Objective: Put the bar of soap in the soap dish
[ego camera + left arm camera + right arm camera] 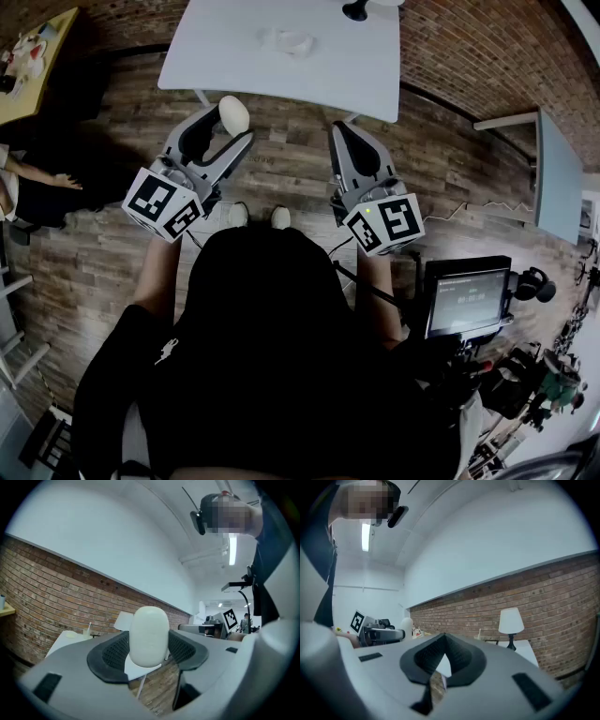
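The left gripper point(234, 122), held level, is clamped on the white, oval bar of soap point(149, 635), whose rounded end sticks up above the dark pads on either side. The right gripper point(337, 131) is also level, with its jaws closed tip to tip and nothing between them. Ahead of both, over the wooden floor point(291, 159), stands a white table point(356, 56) bearing a pale soap dish point(286, 40), well apart from the soap.
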